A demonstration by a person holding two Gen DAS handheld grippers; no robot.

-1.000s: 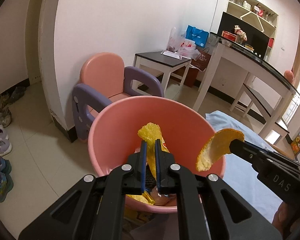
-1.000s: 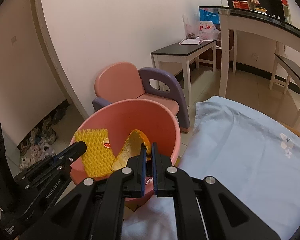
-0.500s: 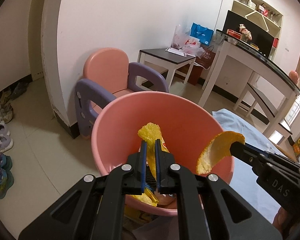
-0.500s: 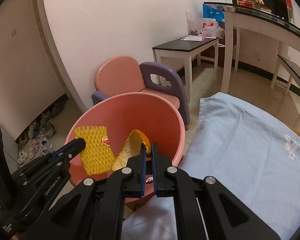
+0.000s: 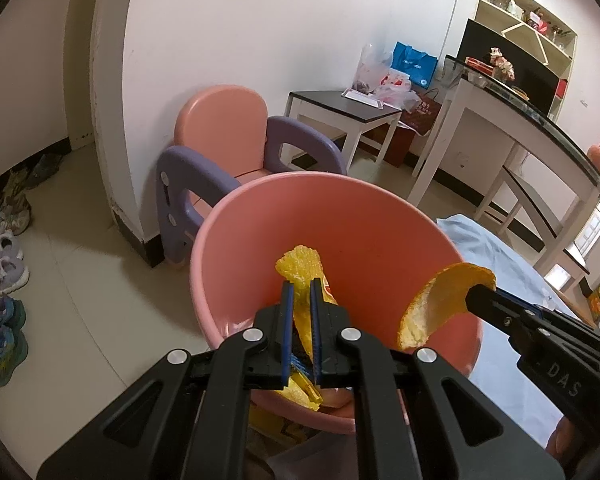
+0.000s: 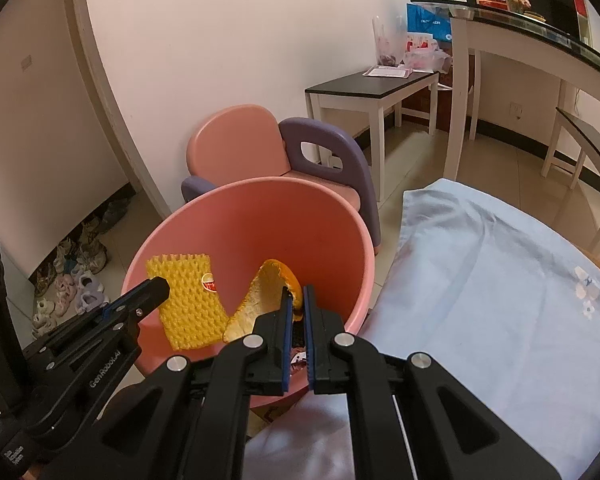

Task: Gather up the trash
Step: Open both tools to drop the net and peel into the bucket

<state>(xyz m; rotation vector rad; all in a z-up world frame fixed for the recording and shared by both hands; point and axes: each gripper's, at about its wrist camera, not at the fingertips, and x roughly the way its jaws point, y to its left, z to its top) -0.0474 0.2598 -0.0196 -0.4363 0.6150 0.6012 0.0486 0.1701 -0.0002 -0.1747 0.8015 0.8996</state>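
Note:
A pink plastic bin stands on the floor below both grippers. My left gripper is shut on a yellow foam fruit net with a red sticker, held over the bin's mouth. My right gripper is shut on a curled piece of orange peel, which also hangs above the bin. In the left wrist view the right gripper reaches in from the right; in the right wrist view the left gripper comes in from the left. Some rubbish lies dark at the bin's bottom.
A pink and purple child's chair stands behind the bin by the wall. A light blue cloth covers the surface at right. A small white table with bags and a tall counter stand further back. Shoes line the floor at left.

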